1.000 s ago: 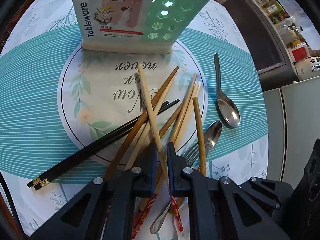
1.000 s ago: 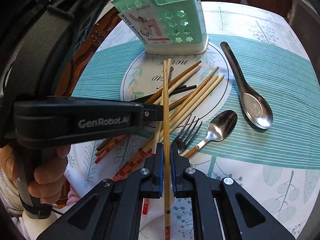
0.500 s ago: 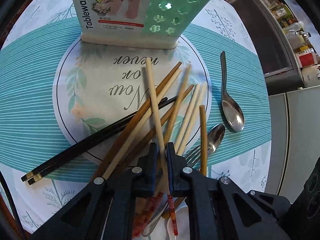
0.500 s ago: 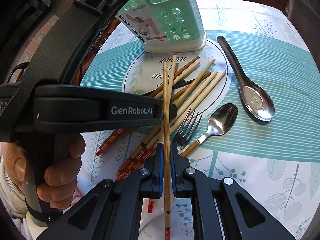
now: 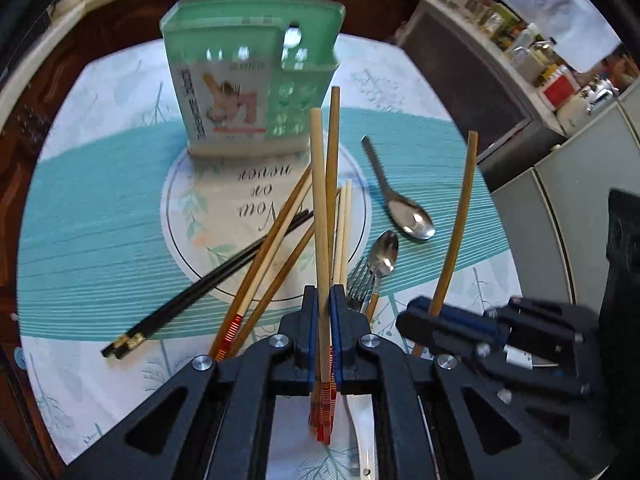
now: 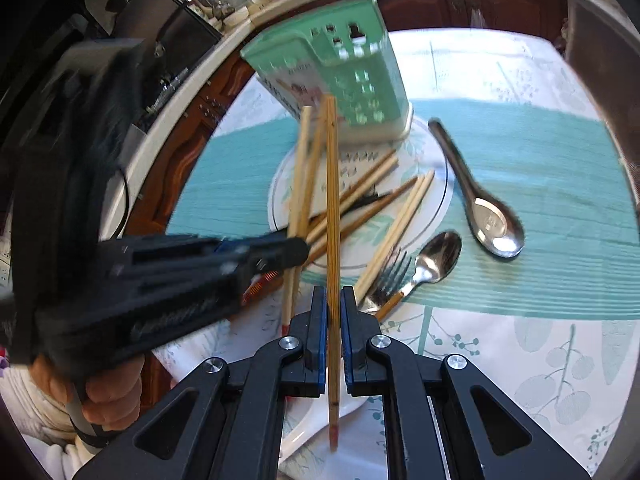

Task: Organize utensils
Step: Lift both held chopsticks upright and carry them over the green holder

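Observation:
My left gripper is shut on two wooden chopsticks with red-striped ends, lifted and pointing at the green utensil holder. My right gripper is shut on one bamboo chopstick, also raised; it shows in the left wrist view too. More chopsticks, a black pair, a fork, a small spoon and a large spoon lie on the placemat.
The holder stands at the far edge of the round white mat. A white ceramic spoon lies near the table's front edge. A counter and cabinets stand to the right beyond the table.
Both grippers have lifted and tilted up with their chopsticks off the pile. The left now holds two chopsticks. The holder looks farther off and its open top shows.

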Demonstrator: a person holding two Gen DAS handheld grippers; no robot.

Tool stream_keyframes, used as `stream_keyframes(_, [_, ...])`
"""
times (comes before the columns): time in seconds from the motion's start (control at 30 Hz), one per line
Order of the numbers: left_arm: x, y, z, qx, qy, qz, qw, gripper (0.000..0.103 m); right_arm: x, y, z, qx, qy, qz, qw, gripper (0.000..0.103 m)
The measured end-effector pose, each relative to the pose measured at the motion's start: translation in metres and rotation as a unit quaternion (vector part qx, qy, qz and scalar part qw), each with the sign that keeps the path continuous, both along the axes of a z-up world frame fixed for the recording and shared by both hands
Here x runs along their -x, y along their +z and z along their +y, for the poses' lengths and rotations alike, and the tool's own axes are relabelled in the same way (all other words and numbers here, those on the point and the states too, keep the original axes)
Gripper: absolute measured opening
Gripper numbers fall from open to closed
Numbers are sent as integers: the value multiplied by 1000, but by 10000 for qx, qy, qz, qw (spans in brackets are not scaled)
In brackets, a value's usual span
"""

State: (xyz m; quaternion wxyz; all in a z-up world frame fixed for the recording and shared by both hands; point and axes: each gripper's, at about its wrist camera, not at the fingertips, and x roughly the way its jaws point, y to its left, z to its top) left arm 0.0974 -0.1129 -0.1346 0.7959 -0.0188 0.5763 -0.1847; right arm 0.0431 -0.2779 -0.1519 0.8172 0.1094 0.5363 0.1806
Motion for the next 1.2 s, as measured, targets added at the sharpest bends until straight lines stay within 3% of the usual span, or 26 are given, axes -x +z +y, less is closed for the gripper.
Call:
stream_keyframes(0.23, [9, 37, 13, 170, -114, -407, 9990, 3, 2, 45, 15, 219, 104, -491, 9985, 7])
stream_keyframes(0.43, [13, 33, 20, 182, -76, -467, 9987, 3, 5, 56, 29, 324, 192, -497, 9981, 7])
stream_keyframes(0.8, [24, 64, 43, 372, -3, -1025, 9940, 3, 0, 65, 30, 296, 236, -662, 9971, 7])
stream_keyframes(0.97, [23, 91, 53, 396, 66, -1338, 9902, 3, -5, 86, 30, 300, 160, -863, 9957, 7])
stream_keyframes(1.2, [11, 138, 62, 303, 167, -1836, 9824, 3, -26, 138, 34, 341, -8, -1346, 9903, 7])
